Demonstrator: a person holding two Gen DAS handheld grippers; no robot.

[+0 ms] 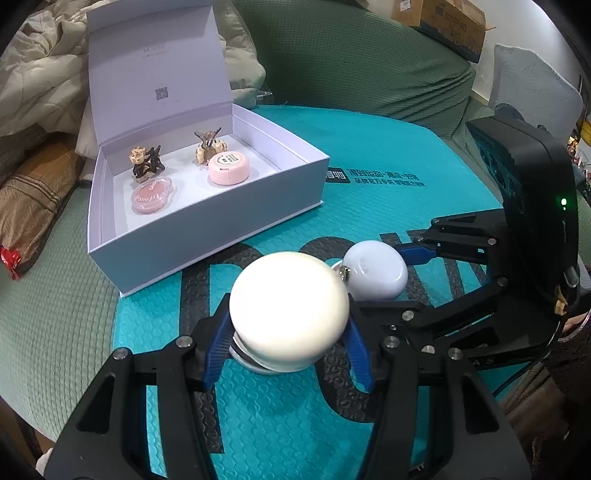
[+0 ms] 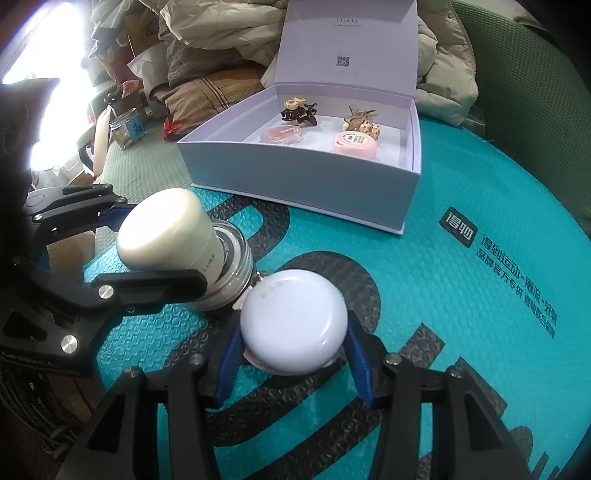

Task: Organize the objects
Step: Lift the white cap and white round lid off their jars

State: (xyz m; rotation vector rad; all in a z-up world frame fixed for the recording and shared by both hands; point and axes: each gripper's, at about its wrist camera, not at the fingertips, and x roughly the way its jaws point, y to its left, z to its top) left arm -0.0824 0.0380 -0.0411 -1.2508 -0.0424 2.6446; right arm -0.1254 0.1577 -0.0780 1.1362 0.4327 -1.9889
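My left gripper (image 1: 290, 345) is shut on a jar with a cream dome lid (image 1: 289, 310), on the teal mat (image 1: 388, 147). The jar also shows in the right wrist view (image 2: 173, 232). My right gripper (image 2: 293, 358) is shut on a round pale lilac case (image 2: 293, 325), beside the jar and touching it; the case also shows in the left wrist view (image 1: 376, 273). An open white gift box (image 1: 207, 218) holds two hair claws (image 1: 146, 164), a pink round case (image 1: 228, 168) and a clear pink case (image 1: 151, 194).
The mat lies on a green sofa (image 1: 351, 55). Crumpled bedding and a brown cushion (image 1: 33, 199) lie left of the box. A cardboard box (image 1: 443, 22) sits at the back right. A glass jar (image 2: 129, 129) stands at the far left.
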